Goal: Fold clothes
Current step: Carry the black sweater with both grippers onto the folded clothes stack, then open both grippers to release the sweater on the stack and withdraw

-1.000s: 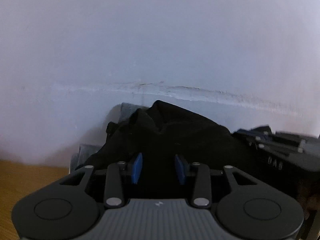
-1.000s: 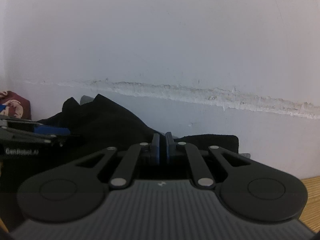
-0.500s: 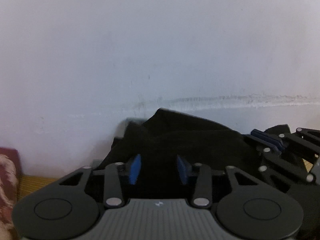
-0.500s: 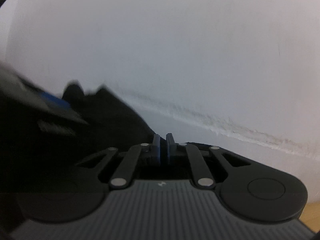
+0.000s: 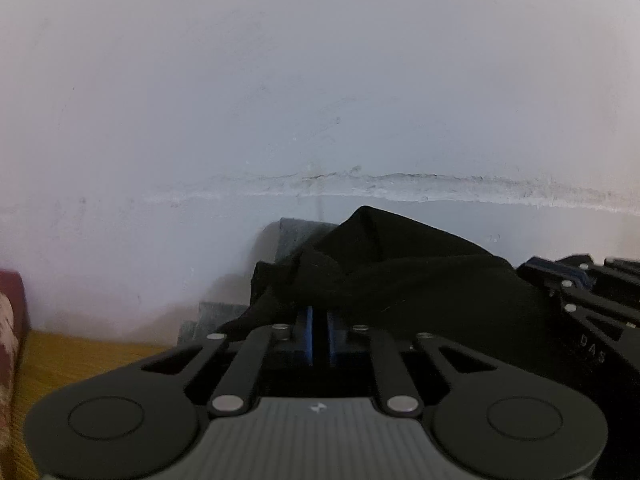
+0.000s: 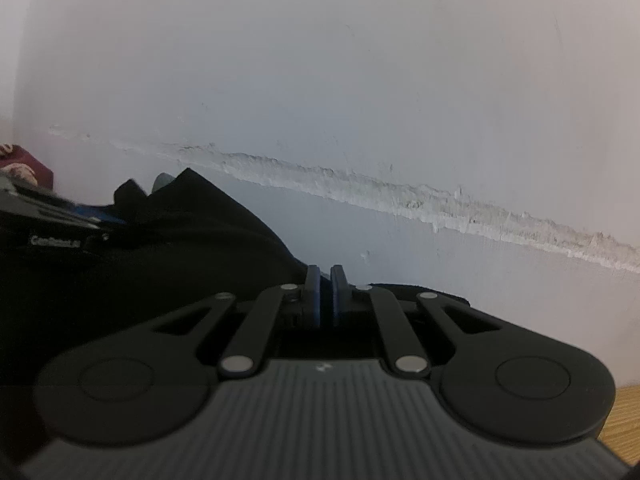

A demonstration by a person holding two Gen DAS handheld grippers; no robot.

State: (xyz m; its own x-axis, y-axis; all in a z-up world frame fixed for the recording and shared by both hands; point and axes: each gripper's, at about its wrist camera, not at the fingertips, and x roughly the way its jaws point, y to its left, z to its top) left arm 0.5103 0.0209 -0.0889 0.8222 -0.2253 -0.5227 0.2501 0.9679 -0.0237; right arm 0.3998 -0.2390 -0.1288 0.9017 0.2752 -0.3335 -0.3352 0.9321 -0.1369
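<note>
A black garment (image 5: pixel 400 272) is bunched up in front of a white wall, held between both grippers. My left gripper (image 5: pixel 320 314) has its blue pads (image 5: pixel 307 332) nearly together, and its jaws are closing with a fold of the black cloth draped over and between the tips. My right gripper (image 6: pixel 325 276) is shut, its pads (image 6: pixel 313 300) pinching the garment (image 6: pixel 180 240) where the cloth runs across the tips. Each gripper shows at the edge of the other's view: the right gripper (image 5: pixel 560 276) and the left gripper (image 6: pixel 80 216).
Grey folded cloths (image 5: pixel 296 236) lie behind the garment against the wall (image 5: pixel 320 80). The wooden tabletop (image 5: pixel 80 356) shows at the lower left, and a dark red patterned cloth (image 5: pixel 8 312) sits at the far left edge.
The left gripper's jaws have gone from wide apart to nearly together on the black cloth. The right gripper has stayed shut. Both views wobbled and came back to nearly the same place.
</note>
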